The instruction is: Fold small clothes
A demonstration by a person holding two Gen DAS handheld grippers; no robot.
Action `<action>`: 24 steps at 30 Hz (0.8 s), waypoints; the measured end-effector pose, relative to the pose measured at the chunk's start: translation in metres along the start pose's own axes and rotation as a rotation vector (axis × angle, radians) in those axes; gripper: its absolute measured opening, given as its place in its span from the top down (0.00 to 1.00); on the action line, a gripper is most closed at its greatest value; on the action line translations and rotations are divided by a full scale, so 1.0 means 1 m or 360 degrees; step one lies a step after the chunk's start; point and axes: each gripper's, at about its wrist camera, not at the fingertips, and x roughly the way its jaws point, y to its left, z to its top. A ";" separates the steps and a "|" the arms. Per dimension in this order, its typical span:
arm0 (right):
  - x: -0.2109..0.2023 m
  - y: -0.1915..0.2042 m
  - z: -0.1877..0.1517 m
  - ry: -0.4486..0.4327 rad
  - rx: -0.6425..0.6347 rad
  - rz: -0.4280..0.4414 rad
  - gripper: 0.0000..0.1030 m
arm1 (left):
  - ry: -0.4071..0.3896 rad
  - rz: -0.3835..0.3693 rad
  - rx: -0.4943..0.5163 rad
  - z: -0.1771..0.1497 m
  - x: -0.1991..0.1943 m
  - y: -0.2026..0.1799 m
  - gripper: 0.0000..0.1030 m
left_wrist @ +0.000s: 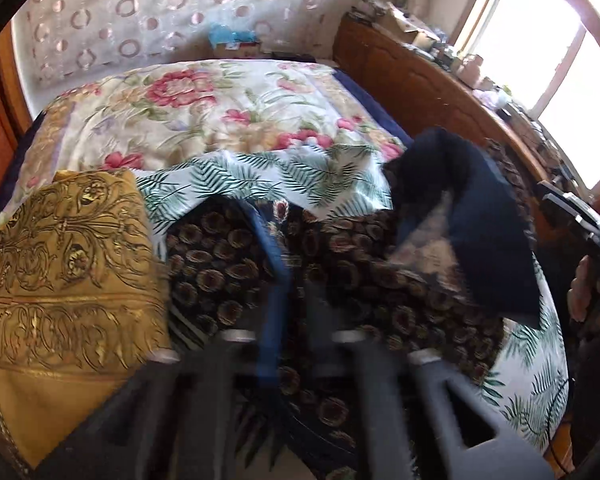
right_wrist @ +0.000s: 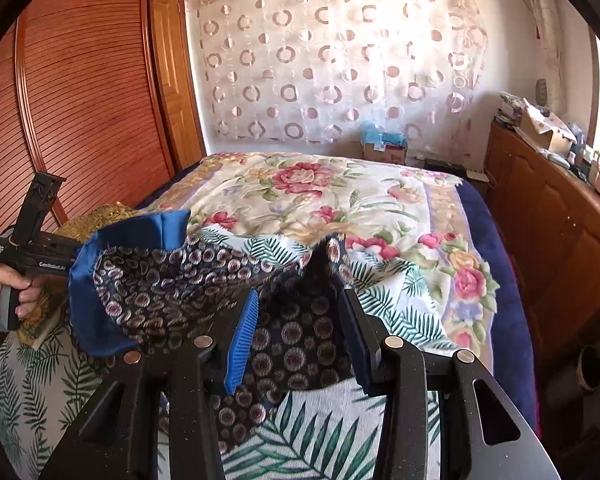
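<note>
A dark garment (left_wrist: 228, 256) (right_wrist: 172, 280) printed with round motifs and lined in blue lies spread on a palm-leaf sheet (left_wrist: 260, 176) (right_wrist: 308, 432) on the bed. My left gripper (left_wrist: 290, 280) is blurred, its fingers together on the blue-edged hem. In the right wrist view that gripper (right_wrist: 32, 256), held by a hand (right_wrist: 16, 280), holds the left hem upright. My right gripper (right_wrist: 300, 294) has the garment's right part bunched between its pads, standing up in a peak. In the left wrist view the cloth rises like a tent beside the right gripper (left_wrist: 580, 220).
A golden embroidered cushion (left_wrist: 60, 260) (right_wrist: 112, 212) lies to the garment's left. A floral bedspread (left_wrist: 204, 112) (right_wrist: 320, 192) covers the far bed. A cluttered wooden cabinet (left_wrist: 420, 80) (right_wrist: 540, 220) lines the right side. A slatted wardrobe (right_wrist: 80, 100) stands at the left.
</note>
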 end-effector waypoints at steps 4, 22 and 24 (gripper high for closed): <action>-0.013 0.026 -0.018 0.0063 -0.0072 0.0162 0.57 | -0.0095 0.0025 0.0070 -0.007 -0.025 -0.014 0.98; 0.014 0.092 -0.056 0.0258 -0.0399 0.0468 0.50 | -0.0456 -0.0018 0.0094 0.002 -0.104 -0.053 0.98; 0.017 0.100 -0.059 0.0281 -0.0432 0.0427 0.50 | -0.0470 -0.0038 0.0095 -0.003 -0.110 -0.057 0.98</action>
